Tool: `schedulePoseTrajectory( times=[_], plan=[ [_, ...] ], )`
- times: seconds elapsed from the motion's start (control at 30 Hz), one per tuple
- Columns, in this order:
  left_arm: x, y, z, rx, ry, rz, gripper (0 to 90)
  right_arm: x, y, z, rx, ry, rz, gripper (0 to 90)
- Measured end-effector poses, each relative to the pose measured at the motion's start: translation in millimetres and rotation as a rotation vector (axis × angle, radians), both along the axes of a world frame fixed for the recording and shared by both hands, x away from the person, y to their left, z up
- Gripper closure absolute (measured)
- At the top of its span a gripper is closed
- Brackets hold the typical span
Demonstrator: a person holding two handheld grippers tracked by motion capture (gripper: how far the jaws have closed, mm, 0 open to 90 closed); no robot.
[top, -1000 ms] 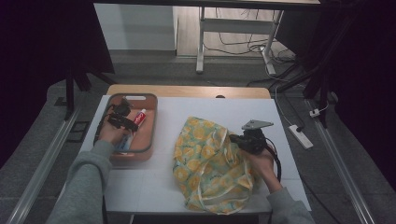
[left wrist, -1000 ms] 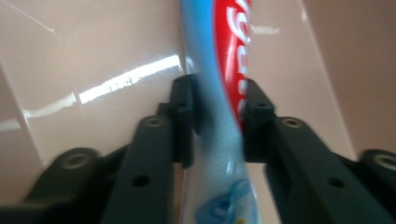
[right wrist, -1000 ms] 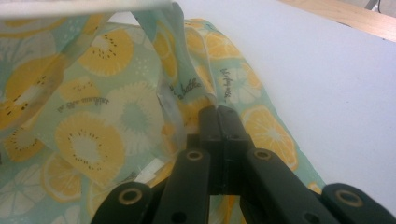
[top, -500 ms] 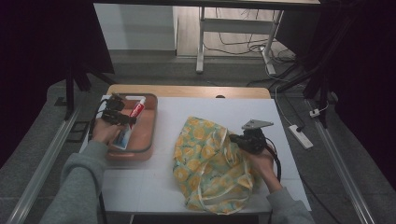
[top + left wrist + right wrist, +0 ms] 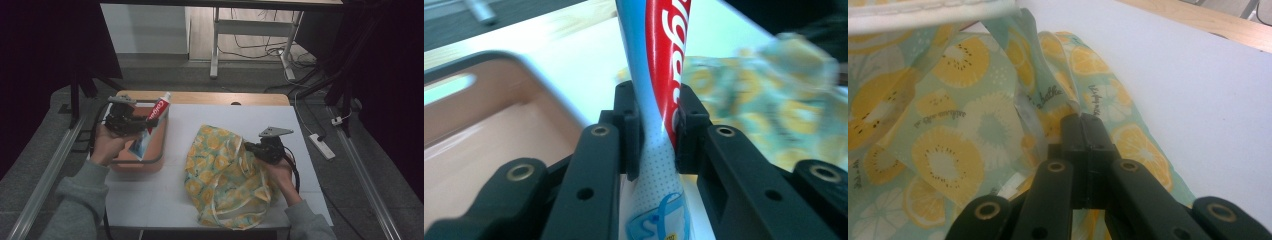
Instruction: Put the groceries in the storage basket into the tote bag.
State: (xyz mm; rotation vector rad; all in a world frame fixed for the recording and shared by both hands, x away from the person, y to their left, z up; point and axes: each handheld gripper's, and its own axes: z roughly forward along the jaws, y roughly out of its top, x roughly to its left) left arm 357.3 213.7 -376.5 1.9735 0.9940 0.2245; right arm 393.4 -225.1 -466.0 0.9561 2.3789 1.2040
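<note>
At upper left of the high view the left gripper [image 5: 150, 120] clamps a toothpaste tube [image 5: 158, 111] above the tray [image 5: 150, 162], while at centre right the right gripper [image 5: 248, 147] pinches the bag [image 5: 225, 185]

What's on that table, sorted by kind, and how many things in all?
Toothpaste tube: 1
Orange tray: 1
Fruit-print cloth bag: 1
Hand-held tools: 2, left tool and right tool
Total: 5
</note>
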Motion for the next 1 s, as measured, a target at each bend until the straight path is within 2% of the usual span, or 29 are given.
schedulePoseTrajectory(
  times=[0.23,0.43,0.53,0.73,1.0],
  plan=[
    [-21.3,-52.7,0.9,-0.054,-0.029,-0.186,75.6,0.1,1.2,1.7,0.009,0.0,0.003,90.0],
    [-40.8,-111.0,1.6,-0.091,-0.05,-0.357,75.6,2.2,3.5,-0.2,0.009,0.008,0.011,90.0],
    [-47.7,-139.5,-0.9,-0.103,-0.055,-0.425,75.6,1.9,4.5,-0.1,0.01,0.01,0.016,90.0],
    [-47.8,-182.5,-16.8,-0.111,-0.044,-0.49,75.6,1.9,3.4,0.2,0.018,0.012,0.02,90.0],
    [-47.3,-222.0,-42.8,-0.102,-0.038,-0.565,75.5,3.2,2.1,-1.0,0.028,0.02,0.021,90.0]
  ],
)
